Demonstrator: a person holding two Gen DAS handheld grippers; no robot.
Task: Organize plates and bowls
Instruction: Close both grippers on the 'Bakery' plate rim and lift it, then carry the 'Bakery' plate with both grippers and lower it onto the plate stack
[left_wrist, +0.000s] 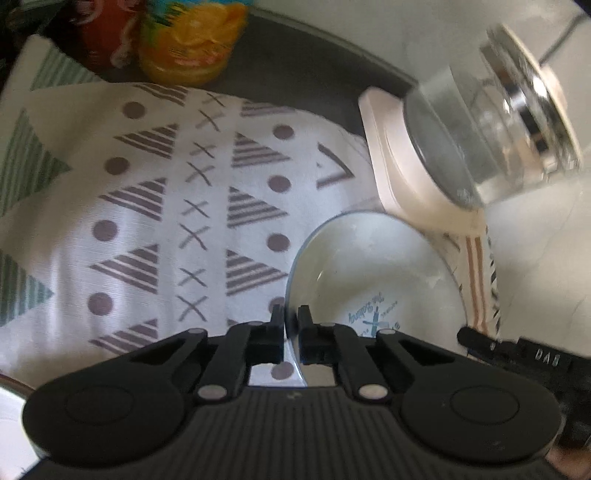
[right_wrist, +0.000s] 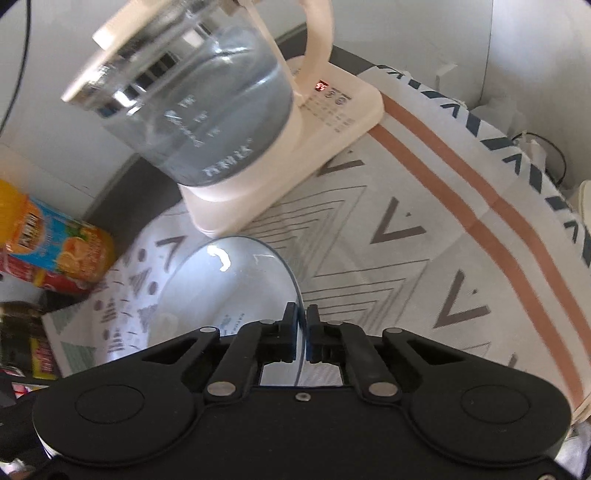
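Left gripper (left_wrist: 291, 325) is clamped on the left rim of the white bowl (left_wrist: 376, 273); right gripper (right_wrist: 301, 323) is clamped on the opposite rim, thin edge pinched between its pads. The bowl sits over the patterned cloth (left_wrist: 147, 206) on the worktop, just in front of the glass kettle (right_wrist: 192, 103) on its cream base (right_wrist: 332, 122). An orange drink bottle (right_wrist: 55, 240) lies at the cloth's far edge.

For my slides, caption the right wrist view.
Right gripper clamped on the rim of a white bowl, glass kettle behind it on a patterned cloth.
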